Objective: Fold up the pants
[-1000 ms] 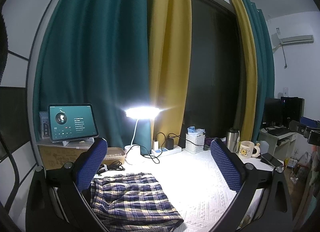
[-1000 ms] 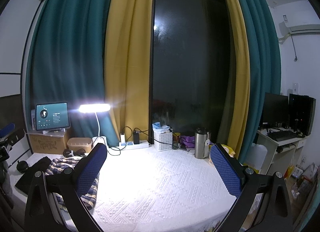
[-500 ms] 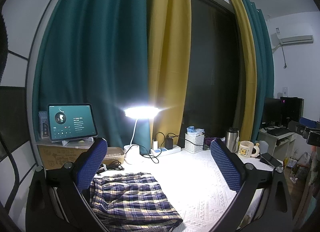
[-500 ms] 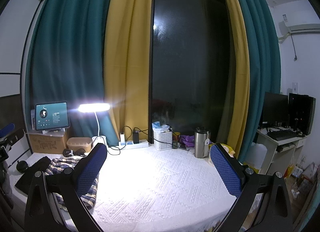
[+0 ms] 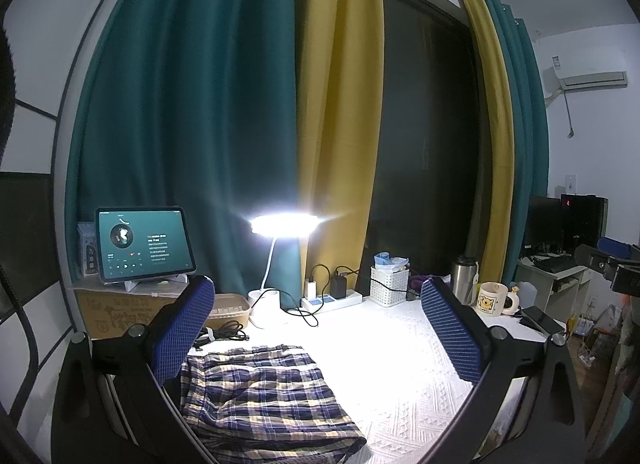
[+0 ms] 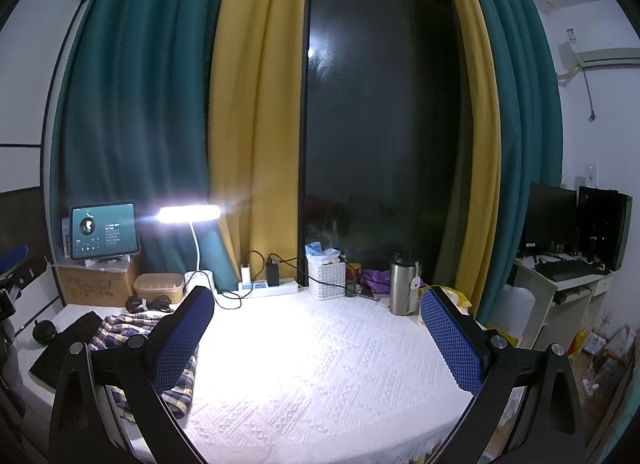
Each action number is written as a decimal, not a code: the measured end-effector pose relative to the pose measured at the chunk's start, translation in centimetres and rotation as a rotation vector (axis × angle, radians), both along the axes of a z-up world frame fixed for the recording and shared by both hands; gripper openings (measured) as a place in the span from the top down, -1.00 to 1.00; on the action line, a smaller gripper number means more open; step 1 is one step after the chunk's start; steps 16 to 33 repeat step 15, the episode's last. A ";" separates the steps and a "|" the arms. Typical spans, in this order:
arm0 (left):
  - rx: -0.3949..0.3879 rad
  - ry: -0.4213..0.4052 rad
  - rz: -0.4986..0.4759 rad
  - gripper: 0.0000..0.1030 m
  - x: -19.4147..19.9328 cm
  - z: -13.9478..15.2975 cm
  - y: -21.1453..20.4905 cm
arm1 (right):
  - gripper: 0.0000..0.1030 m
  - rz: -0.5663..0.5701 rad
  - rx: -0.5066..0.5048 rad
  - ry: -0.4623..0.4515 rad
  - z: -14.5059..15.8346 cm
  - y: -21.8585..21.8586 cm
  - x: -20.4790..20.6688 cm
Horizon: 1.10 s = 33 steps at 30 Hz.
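Plaid pants point(image 5: 260, 396) are seen lying on the near left part of the white-clothed surface point(image 5: 400, 364), already bunched into a rough, compact rectangle with a rolled edge at the near side; in the right wrist view the same pants point(image 6: 120, 328) lie far to the left, beside a dark garment point(image 6: 68, 344). Nothing is gripped: the left gripper point(image 5: 320, 336) is held above the cloth with its jaws spread wide and empty, and the right gripper point(image 6: 320, 344) is held over bare surface, well apart from the pants, jaws likewise wide and empty. The step in hand is judged to be either the pause between folds or the end of the folding; which cannot be told. If another fold is wanted, both grippers would need to be lowered to the fabric's edges, the right one carried leftward, clear of the lamp point(image 5: 284, 223) and cables point(image 5: 224, 332) beyond.
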<state>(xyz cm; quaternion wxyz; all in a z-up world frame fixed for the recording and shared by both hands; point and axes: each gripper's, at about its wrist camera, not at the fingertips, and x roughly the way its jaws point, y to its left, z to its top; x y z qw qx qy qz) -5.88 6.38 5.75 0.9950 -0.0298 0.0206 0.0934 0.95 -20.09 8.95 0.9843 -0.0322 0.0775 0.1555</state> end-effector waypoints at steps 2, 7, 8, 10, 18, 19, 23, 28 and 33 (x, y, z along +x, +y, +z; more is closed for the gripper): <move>-0.003 -0.002 -0.002 -0.98 0.0 0.0 0.0 | -1.00 0.000 0.001 0.001 0.1 0.0 0.3; -0.001 0.003 -0.006 -0.98 0.2 0.0 -0.1 | -1.00 0.001 -0.003 0.006 0.0 0.2 0.5; -0.003 0.003 -0.006 -0.98 0.1 0.0 -0.1 | -1.00 0.001 -0.003 0.006 0.0 0.2 0.5; 0.000 0.000 0.000 -0.98 0.0 0.0 -0.1 | -1.00 0.000 -0.004 0.006 0.0 0.3 0.5; -0.006 0.001 -0.014 -0.98 0.2 0.0 0.0 | -1.00 -0.007 -0.003 0.010 -0.1 0.3 0.6; -0.006 0.001 -0.014 -0.98 0.2 0.0 0.0 | -1.00 -0.007 -0.003 0.010 -0.1 0.3 0.6; -0.006 0.001 -0.014 -0.98 0.2 0.0 0.0 | -1.00 -0.007 -0.003 0.010 -0.1 0.3 0.6; -0.006 0.001 -0.014 -0.98 0.2 0.0 0.0 | -1.00 -0.007 -0.003 0.010 -0.1 0.3 0.6; -0.006 0.001 -0.014 -0.98 0.2 0.0 0.0 | -1.00 -0.007 -0.003 0.010 -0.1 0.3 0.6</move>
